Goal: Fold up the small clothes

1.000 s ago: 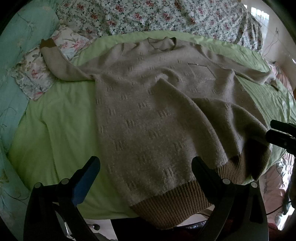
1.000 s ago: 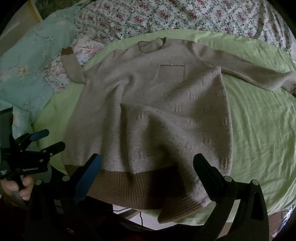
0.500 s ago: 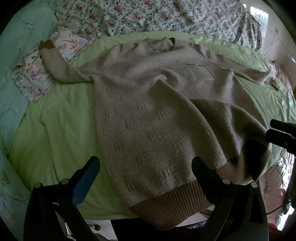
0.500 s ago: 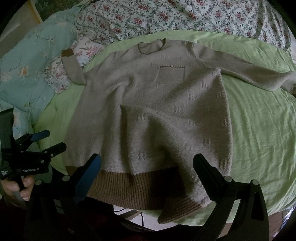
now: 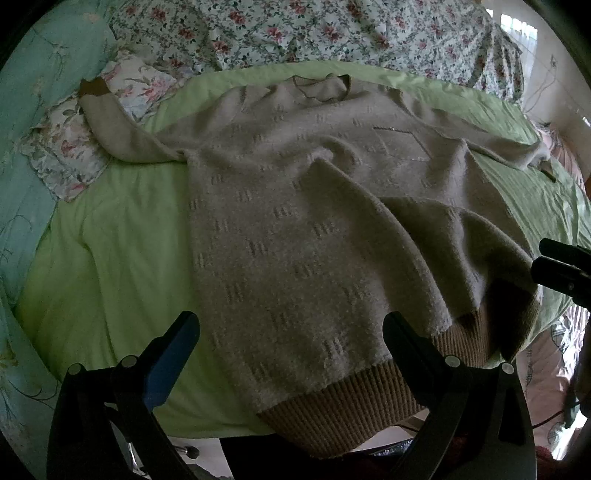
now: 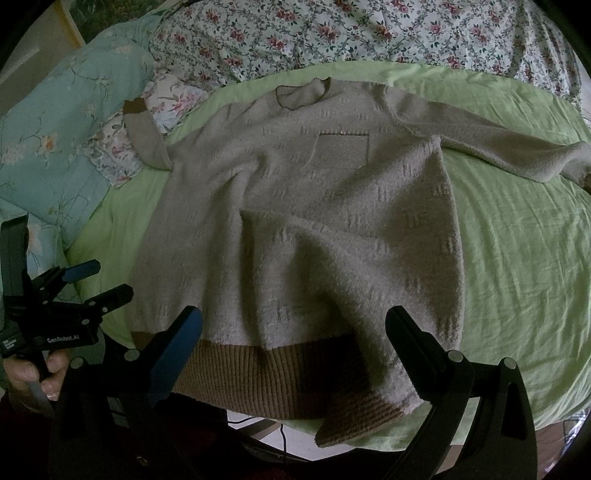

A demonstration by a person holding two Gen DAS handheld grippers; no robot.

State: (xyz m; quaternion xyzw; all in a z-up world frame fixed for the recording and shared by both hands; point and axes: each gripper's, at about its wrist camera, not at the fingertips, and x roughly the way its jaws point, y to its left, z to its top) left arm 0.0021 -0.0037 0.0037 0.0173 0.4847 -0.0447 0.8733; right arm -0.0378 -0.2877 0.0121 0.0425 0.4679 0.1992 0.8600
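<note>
A beige knit sweater (image 5: 295,229) with a brown ribbed hem lies face up on the green sheet, neck away from me, both sleeves spread out to the sides. It also shows in the right wrist view (image 6: 314,229). Its lower right part is rumpled, with a corner of the hem (image 6: 354,421) turned up. My left gripper (image 5: 291,332) is open and empty just above the hem. My right gripper (image 6: 295,328) is open and empty over the hem. The left gripper also shows at the left in the right wrist view (image 6: 99,280).
The green sheet (image 6: 517,258) covers the bed. A floral quilt (image 6: 351,33) lies bunched at the far side. A teal floral pillow (image 6: 62,125) and a small floral cloth (image 5: 74,147) lie at the left. The bed's near edge drops off below the hem.
Both grippers have drifted slightly, so the sweater looks a little shifted in view. The sweater lies as before and both grippers stay open.
</note>
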